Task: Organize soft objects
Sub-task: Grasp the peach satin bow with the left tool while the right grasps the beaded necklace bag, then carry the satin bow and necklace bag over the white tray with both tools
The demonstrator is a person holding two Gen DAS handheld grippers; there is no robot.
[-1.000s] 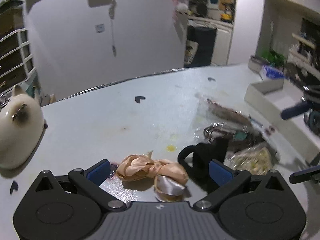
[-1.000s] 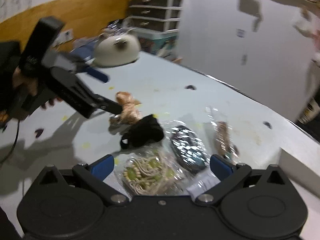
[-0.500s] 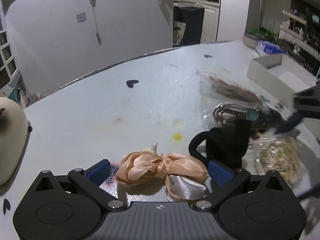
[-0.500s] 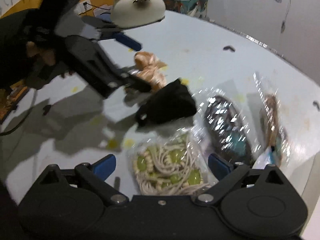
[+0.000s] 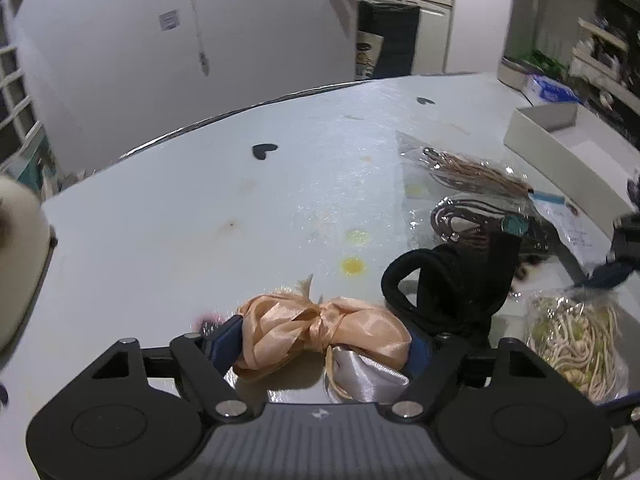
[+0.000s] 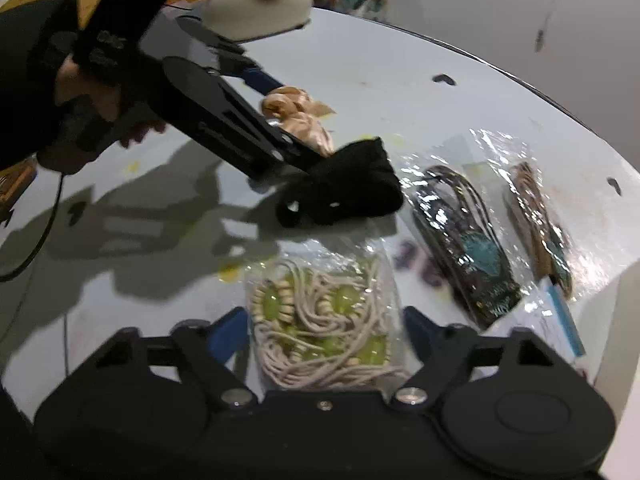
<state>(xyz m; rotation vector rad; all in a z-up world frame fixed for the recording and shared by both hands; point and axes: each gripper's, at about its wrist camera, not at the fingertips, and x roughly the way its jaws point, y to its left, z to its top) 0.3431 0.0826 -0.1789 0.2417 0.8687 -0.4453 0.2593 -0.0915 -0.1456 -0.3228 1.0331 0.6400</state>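
Pale grey desk [image 5: 168,240], glossy, yellow stains and small black heart marks on it; room behind is dim.

Left wrist view, near to far: left gripper [image 5: 326,338] has its blue fingers closed in against both ends of the peach ribbon bow [image 5: 320,330], which lies on the desk with a silver satin loop under it. Contact looks snug, but the bow is still resting on the surface. Just right of it, touching the right finger, a black scrunchie [image 5: 452,284]. Beyond that, clear bags of cords and necklaces. White open box [image 5: 560,136] at the far right edge; contents can't be made out. Cream cat-shaped item [image 5: 18,256] at the left edge. White wall and cluttered shelves behind.

Right wrist view, near to far: right gripper [image 6: 326,334] sits wide, its fingers on either side of a clear bag of cream cord and green beads [image 6: 320,320], not pinching it. Past that the black scrunchie [image 6: 344,188], with the left gripper's finger against it. Right of it two more clear bags: dark cord with teal pendant [image 6: 464,236], brown cord [image 6: 536,220]. Cat item [image 6: 260,0] at the far edge.
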